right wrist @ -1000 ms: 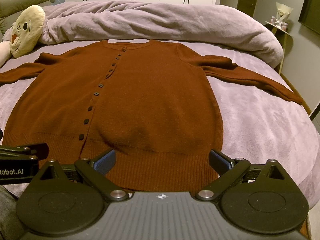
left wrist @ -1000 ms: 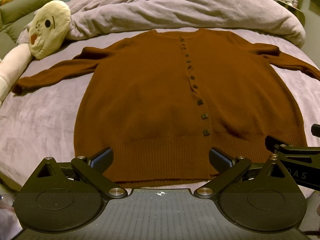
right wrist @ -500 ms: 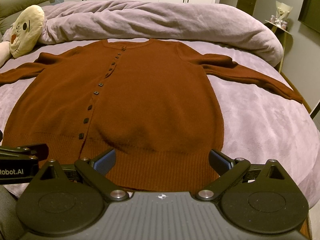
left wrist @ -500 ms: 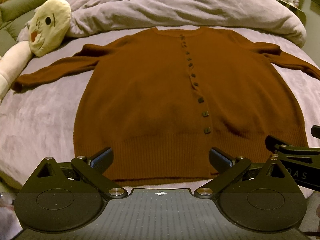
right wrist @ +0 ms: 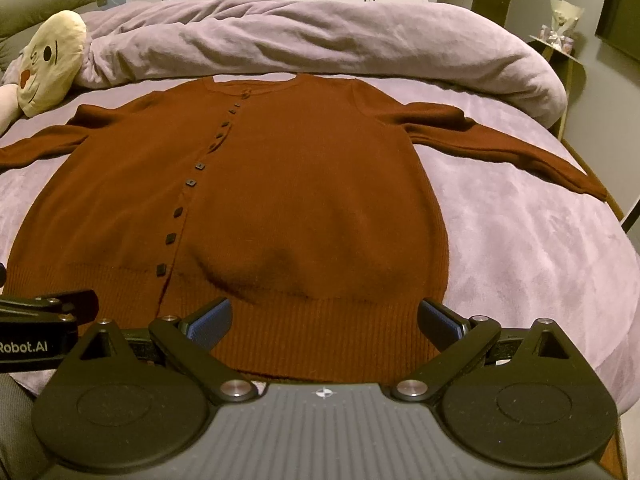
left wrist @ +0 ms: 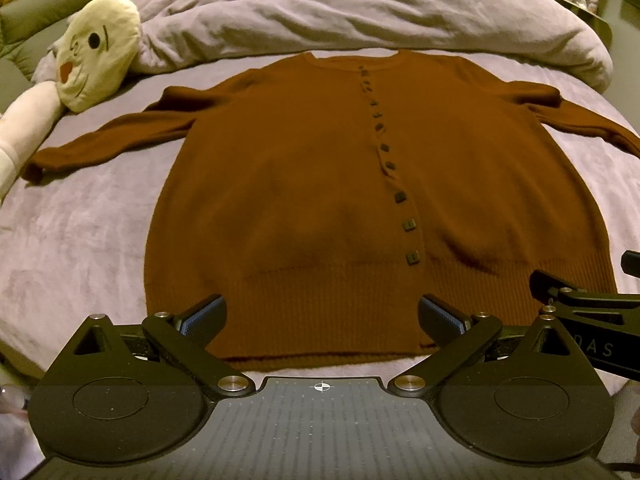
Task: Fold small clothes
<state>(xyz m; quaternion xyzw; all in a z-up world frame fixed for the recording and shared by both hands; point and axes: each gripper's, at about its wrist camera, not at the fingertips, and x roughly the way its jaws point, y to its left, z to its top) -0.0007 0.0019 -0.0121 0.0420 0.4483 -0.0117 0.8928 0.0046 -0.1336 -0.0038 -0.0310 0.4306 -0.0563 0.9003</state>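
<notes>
A rust-brown buttoned cardigan lies flat and face up on the bed, sleeves spread to both sides, ribbed hem nearest me. It also shows in the right wrist view. My left gripper is open and empty, hovering over the left half of the hem. My right gripper is open and empty over the right half of the hem. Each gripper's body shows at the edge of the other's view.
The bed has a mauve cover. A rolled mauve duvet lies behind the collar. A cream face-shaped plush pillow sits at the far left. A side shelf and wall stand to the right of the bed.
Both views have drifted slightly; the cardigan sits a touch higher in frame. Both grippers stay open and the cardigan has not moved.
</notes>
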